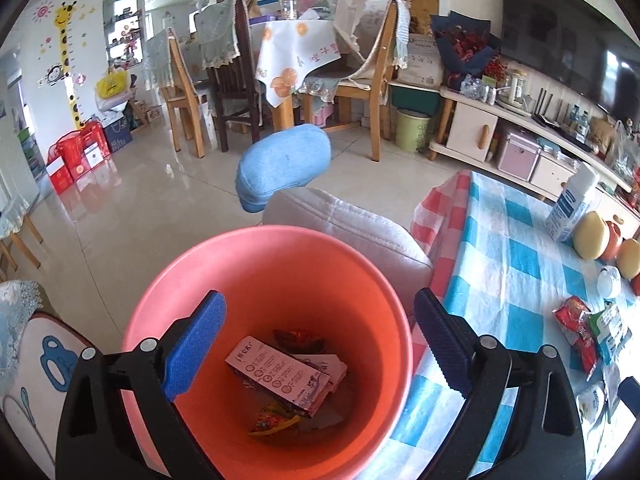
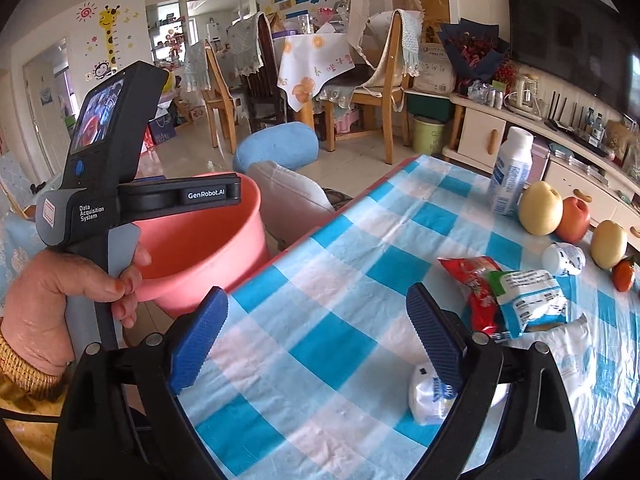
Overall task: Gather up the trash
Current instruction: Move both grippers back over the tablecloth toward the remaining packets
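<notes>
Left gripper [image 1: 320,344] hung over bucket [image 1: 256,248], fingers apart, empty. Right gripper [image 2: 318,338] above table [image 2: 320,264], fingers apart, empty; wrappers [image 2: 516,300] near far edge.

My left gripper [image 1: 320,340] hangs wide open over the pink bin [image 1: 192,280], nothing between my blue pads [image 1: 192,348]. Down inside the bin lie a white printed carton [image 1: 280,376] and, beneath and beside it, crumpled red and orange wrappers [image 1: 274,422]. To my right runs the table in its blue checked cloth [image 1: 516,264]. On it, near the far right edge, a red snack packet [image 1: 574,328] lies touching a green-and-white packet [image 1: 610,330]. Farther back stand a white bottle [image 1: 572,204] and some fruit [image 1: 592,236].
</notes>
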